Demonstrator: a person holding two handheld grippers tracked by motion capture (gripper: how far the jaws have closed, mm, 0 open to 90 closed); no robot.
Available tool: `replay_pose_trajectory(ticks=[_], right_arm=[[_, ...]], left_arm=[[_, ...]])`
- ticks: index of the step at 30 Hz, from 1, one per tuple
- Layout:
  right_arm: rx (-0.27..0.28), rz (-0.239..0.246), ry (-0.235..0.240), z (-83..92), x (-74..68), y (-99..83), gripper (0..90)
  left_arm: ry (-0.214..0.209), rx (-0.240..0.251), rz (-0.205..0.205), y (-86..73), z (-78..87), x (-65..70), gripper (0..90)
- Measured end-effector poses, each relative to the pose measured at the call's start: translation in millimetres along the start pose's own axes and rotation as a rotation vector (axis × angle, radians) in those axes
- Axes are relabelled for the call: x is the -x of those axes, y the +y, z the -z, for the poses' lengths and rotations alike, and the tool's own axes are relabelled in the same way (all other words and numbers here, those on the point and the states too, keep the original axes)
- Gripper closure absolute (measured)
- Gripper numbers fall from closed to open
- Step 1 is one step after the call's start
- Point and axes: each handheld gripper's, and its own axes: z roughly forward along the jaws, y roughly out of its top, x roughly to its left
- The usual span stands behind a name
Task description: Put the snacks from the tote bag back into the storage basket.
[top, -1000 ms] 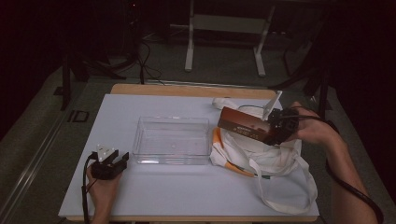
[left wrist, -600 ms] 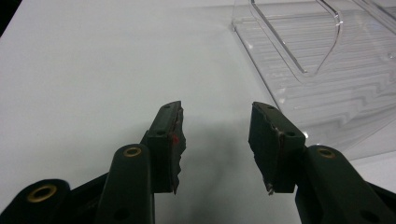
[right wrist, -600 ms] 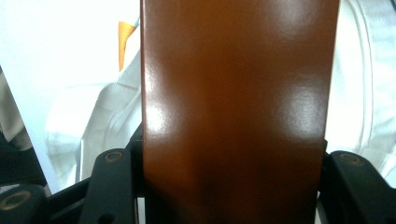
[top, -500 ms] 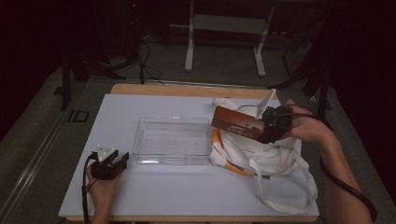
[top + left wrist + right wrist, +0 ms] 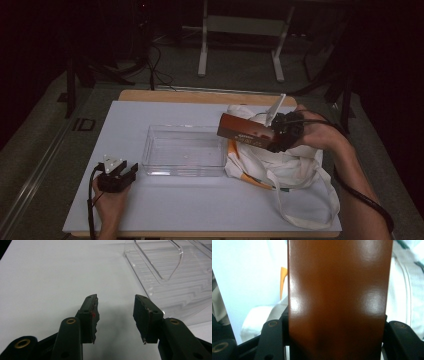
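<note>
At the near left, the left gripper (image 5: 118,176) rests with jaws parted, empty. The clear rectangular plastic tray (image 5: 184,150) lies mid-worktop. Just right of it, the glossy brown rectangular box (image 5: 245,133), long axis pointing trayward, is clamped in the right gripper (image 5: 278,138) above the white cloth bag (image 5: 290,170).

Clear tray (image 5: 184,151) sits mid-tabletop (image 5: 200,210). Cloth bag (image 5: 285,170) lies just beside its right side, toward the right edge. Box (image 5: 245,131) held above the bag's left part. Left gripper (image 5: 120,176) near front-left corner.
</note>
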Motion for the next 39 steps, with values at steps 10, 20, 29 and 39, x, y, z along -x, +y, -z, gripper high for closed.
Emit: replay_pose_trajectory(ticks=[10,20,29,39], right_arm=[[0.014,0.026,0.010,-2.9,-3.1,17.6,43.1],[0.022,0.047,0.019,-8.0,-4.7,31.6,43.1],[0.033,0.063,0.019,-9.3,-8.6,40.8,43.2],[0.018,0.087,0.024,-15.0,-12.2,52.7,43.1]], left_arm=[[-0.001,0.001,0.001,0.0,0.1,-0.1,55.1],[-0.002,0.003,0.003,0.0,0.5,-0.6,55.1],[-0.002,0.002,0.004,0.0,0.3,-0.6,55.1],[-0.003,0.002,0.004,0.0,0.3,-0.9,55.1]])
